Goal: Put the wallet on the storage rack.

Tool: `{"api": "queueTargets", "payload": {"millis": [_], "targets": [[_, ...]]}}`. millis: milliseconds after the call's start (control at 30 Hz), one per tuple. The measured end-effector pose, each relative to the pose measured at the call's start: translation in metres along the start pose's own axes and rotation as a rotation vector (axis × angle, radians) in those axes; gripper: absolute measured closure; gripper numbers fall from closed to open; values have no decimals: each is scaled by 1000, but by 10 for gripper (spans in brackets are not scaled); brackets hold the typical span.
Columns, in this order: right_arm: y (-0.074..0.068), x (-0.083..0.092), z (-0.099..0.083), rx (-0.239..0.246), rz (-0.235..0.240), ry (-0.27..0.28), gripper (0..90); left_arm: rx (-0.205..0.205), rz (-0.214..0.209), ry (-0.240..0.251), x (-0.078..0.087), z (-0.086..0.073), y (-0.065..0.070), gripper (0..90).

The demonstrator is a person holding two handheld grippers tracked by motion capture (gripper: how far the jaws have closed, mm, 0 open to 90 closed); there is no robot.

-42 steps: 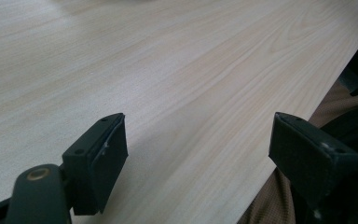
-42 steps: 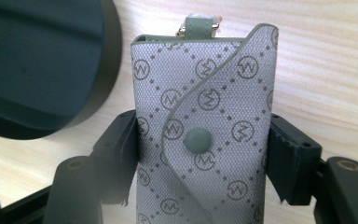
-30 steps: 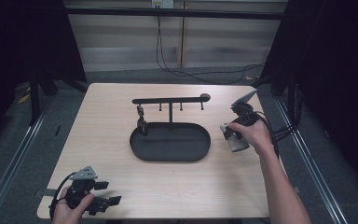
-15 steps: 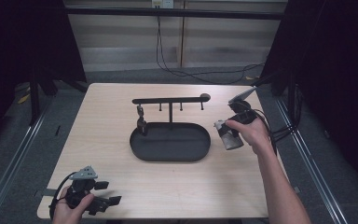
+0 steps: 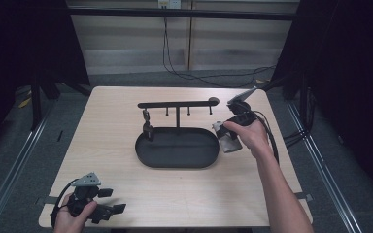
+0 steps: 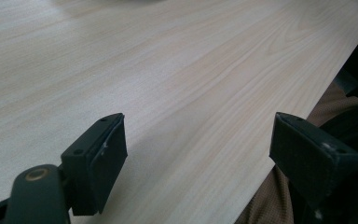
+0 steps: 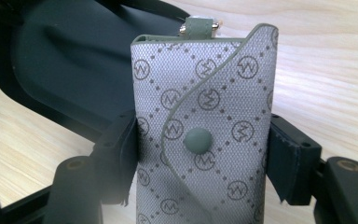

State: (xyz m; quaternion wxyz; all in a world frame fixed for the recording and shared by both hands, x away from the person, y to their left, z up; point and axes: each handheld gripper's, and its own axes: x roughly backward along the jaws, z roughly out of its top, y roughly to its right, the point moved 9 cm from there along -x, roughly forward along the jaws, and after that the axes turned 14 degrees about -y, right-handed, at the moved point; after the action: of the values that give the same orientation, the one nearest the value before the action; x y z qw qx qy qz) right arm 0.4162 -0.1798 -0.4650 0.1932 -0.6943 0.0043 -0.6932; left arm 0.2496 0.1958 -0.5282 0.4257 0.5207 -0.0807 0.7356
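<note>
A grey patterned pouch (image 7: pixel 205 135) with a snap button sits between the jaws of my right gripper (image 7: pixel 200 158), which is shut on it. In the high view that gripper (image 5: pixel 230 136) holds the pouch (image 5: pixel 227 141) just off the right end of the black oval tray (image 5: pixel 177 158). A black rack with a crossbar (image 5: pixel 177 104) rises from the tray's back, and a small dark item hangs from it at the left (image 5: pixel 147 124). My left gripper (image 5: pixel 111 201) rests at the table's front left corner; its jaws (image 6: pixel 196 158) stand wide open over bare wood.
The light wooden table (image 5: pixel 102 145) has its front edge close to the left gripper. Cables trail off the table's right side (image 5: pixel 277 136). Dark floor and metal rails surround the table.
My right gripper has carried the pouch left and slightly up, closer to the tray's right end. The left gripper has stayed put.
</note>
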Motion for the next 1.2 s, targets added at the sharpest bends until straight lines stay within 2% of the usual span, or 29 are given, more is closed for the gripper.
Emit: {"api": "queueTargets", "payload": {"millis": [133,400,600,933,1200], "targets": [[-7,-3,4,0,30,17,338,-4,-6,3,0,0,0,186],[-11,-12,7,-17,67,34,338,-1,-7,-7,-1,-1,0,186],[-12,-24,9,-30,82,41,338,1,-7,-7,-1,-1,-1,186],[-20,-42,17,-18,118,72,338,8,-2,-10,-1,-2,-2,187],[-23,-50,22,-30,138,85,338,7,0,-15,-2,-2,-3,186]]}}
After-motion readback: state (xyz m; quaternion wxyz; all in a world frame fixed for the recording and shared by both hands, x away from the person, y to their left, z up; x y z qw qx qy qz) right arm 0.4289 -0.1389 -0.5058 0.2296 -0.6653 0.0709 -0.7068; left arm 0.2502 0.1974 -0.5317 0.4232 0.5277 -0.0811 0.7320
